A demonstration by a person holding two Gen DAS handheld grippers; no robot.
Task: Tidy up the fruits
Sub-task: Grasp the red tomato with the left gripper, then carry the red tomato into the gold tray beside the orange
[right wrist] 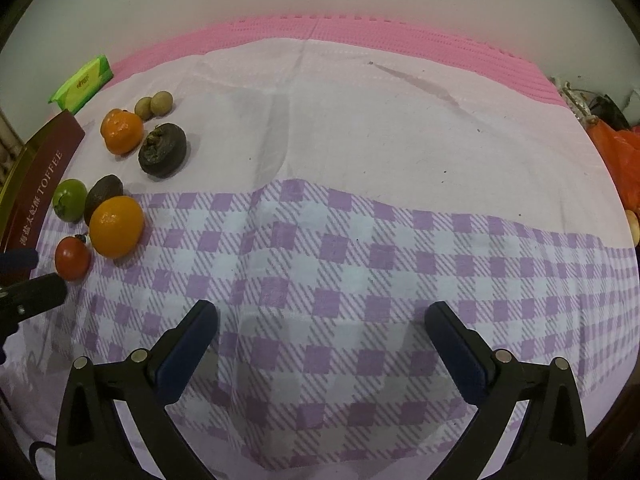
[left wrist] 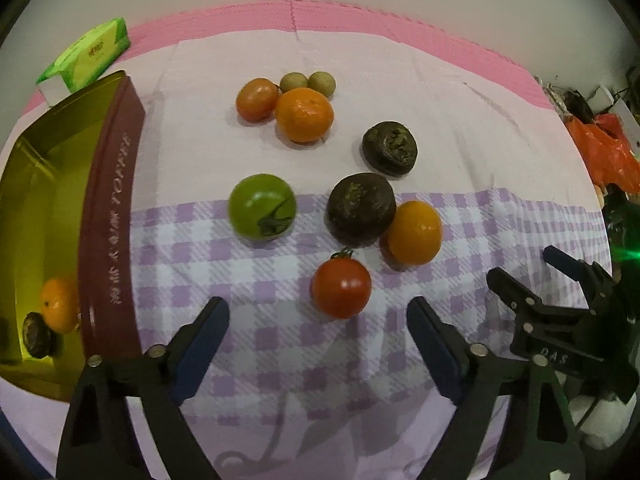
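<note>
Loose fruit lies on the checked cloth [left wrist: 280,344]. A red tomato [left wrist: 341,288] sits just ahead of my left gripper [left wrist: 318,309], between its open fingertips and untouched. Behind it are an orange [left wrist: 416,232], two dark round fruits [left wrist: 360,210] [left wrist: 390,148], a green tomato [left wrist: 262,205], a mandarin [left wrist: 305,114], an orange-red tomato [left wrist: 257,99] and two small brownish fruits [left wrist: 307,82]. The gold tin [left wrist: 108,220] at the left holds an orange [left wrist: 59,304] and a dark fruit [left wrist: 38,334]. My right gripper [right wrist: 320,310] hangs open over bare cloth, right of the fruit.
A green tissue pack [left wrist: 86,58] lies behind the tin on the pink mat [left wrist: 360,20]. An orange plastic bag [left wrist: 608,152] and clutter sit off the cloth's right edge. A pale wall runs along the back. The cloth's right half [right wrist: 400,160] carries no fruit.
</note>
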